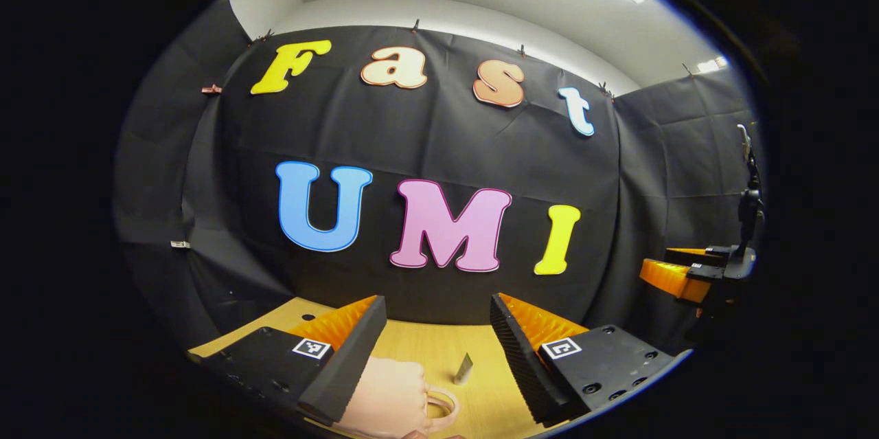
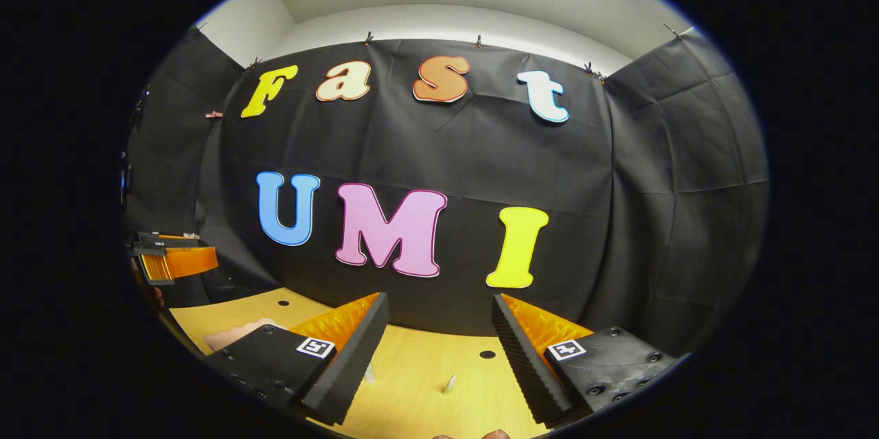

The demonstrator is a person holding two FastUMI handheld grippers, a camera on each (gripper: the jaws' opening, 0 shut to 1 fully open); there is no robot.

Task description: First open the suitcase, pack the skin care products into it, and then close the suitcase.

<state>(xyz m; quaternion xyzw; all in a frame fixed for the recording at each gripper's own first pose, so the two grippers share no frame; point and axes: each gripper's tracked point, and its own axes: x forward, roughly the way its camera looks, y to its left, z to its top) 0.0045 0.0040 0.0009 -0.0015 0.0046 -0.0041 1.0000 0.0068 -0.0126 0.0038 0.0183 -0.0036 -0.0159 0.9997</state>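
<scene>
- Left gripper (image 1: 438, 336): jaws spread wide, nothing between them, held above the wooden table (image 1: 419, 346) and aimed at the booth wall.
- Right gripper (image 2: 439, 339): likewise wide open and empty, raised over the same table; also visible in the left gripper view at 3 o'clock.
- Pink suitcase (image 1: 384, 398) at 6 o'clock in the left gripper view, handle toward the right, apparently shut; pink edge at 8 o'clock in the right gripper view.
- Small skin care tube (image 1: 463, 369) upright on the table, just right of the suitcase, apart from it.
- Judged progress: nothing begun; opening, packing and closing all outstanding.
</scene>
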